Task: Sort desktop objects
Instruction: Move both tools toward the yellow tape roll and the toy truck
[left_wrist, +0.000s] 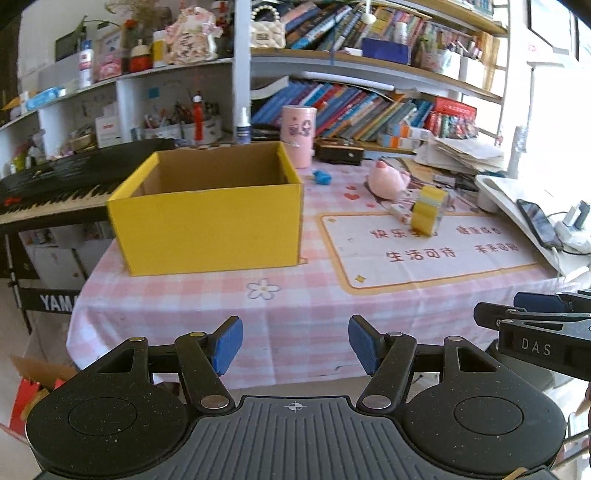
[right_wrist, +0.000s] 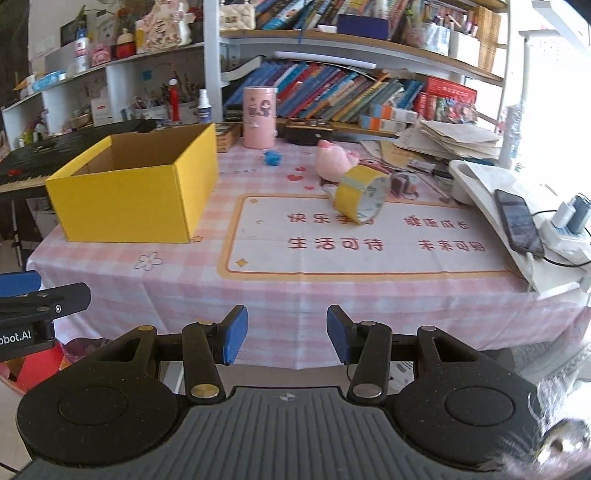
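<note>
The open yellow cardboard box (right_wrist: 133, 192) stood at the table's left. Right of it lay the yellow tape roll (right_wrist: 360, 199) on the printed mat (right_wrist: 369, 251), the pink plush pig (right_wrist: 334, 160) just behind it.

Crowded white bookshelves (right_wrist: 332, 48) line the wall, daylight glaring from the right beside a keyboard (left_wrist: 55, 184).

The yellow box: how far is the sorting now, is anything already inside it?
Nothing looks done: the visible part of the yellow box interior is bare, though its floor is hidden. Nothing is in hand; the left gripper and right gripper have open, empty jaws short of the table. Left: the tape roll, pink plush and blue toy.
</note>
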